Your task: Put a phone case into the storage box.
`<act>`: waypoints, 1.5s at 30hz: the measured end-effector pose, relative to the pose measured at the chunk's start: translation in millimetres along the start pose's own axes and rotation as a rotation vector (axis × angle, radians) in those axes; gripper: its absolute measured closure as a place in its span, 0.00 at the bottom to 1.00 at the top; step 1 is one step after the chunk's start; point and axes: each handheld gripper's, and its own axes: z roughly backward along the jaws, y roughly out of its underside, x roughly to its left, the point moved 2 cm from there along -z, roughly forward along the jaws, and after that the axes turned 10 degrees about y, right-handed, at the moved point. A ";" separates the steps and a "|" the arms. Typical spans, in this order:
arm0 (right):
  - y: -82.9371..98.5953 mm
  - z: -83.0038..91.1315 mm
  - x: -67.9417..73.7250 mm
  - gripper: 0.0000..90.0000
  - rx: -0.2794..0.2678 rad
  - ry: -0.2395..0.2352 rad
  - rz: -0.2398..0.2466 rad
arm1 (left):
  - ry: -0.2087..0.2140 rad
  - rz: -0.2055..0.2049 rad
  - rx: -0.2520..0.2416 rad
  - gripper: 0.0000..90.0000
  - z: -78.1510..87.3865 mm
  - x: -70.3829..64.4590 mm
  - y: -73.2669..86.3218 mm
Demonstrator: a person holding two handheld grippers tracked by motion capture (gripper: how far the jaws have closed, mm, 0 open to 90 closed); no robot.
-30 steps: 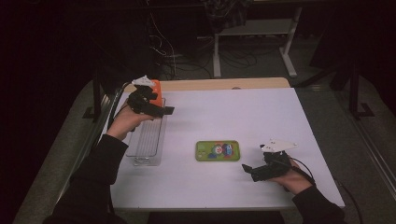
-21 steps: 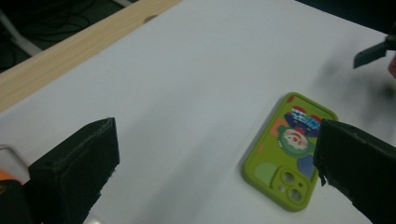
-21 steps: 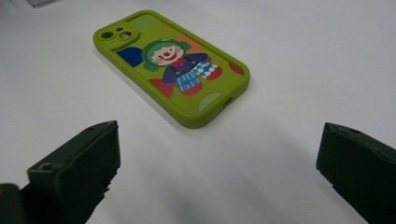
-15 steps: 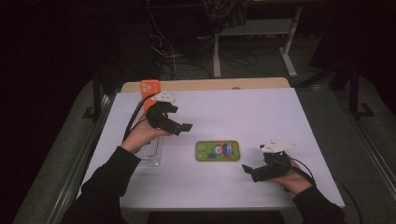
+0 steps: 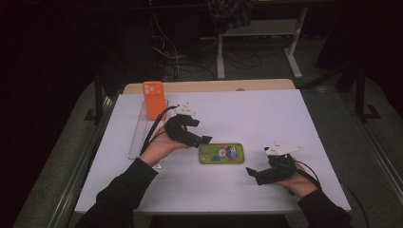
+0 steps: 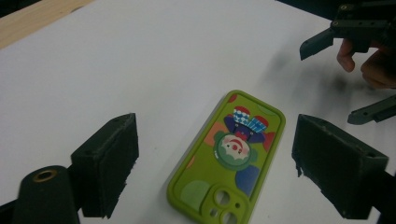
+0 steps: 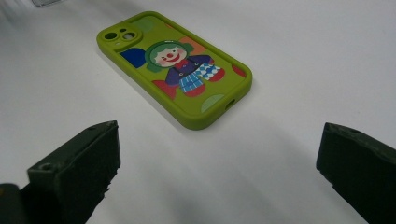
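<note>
The green case is lying flat on the white bench, back up, with a clown picture on it. In the left gripper view the case is lying between the released fingers of the left gripper, which are spread wider than the case and apart from both its long edges; its camera cut-out is pointing toward that camera. From above, the left gripper is hovering just beside the case's left end, held in the left hand.

The right gripper is resting near the case's right end, a little toward the person, and is not touching it. In the right gripper view its fingers are standing wide and released around bare bench, with the case lying ahead of them, its charging-port end nearer.

Nothing is lying between either gripper and the case. Well apart from the case, beyond the left hand, an orange case is standing in a clear tray along the bench's left side.

The gripper views are showing the clown's face and the lens holes clearly; the high view is giving them as coloured blurs.
</note>
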 end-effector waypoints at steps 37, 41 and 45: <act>-0.9 0.8 0.2 0.00 -0.003 -0.005 0.013 | 0.039 0.064 0.176 1.00 -127.3 22.8 -0.7; -0.8 0.7 -0.3 0.00 -0.003 -0.006 0.012 | 0.068 0.057 0.187 1.00 -127.9 19.2 0.4; -0.7 0.9 0.1 0.00 -0.001 -0.006 0.014 | 0.098 0.046 0.206 1.00 -129.8 10.7 1.9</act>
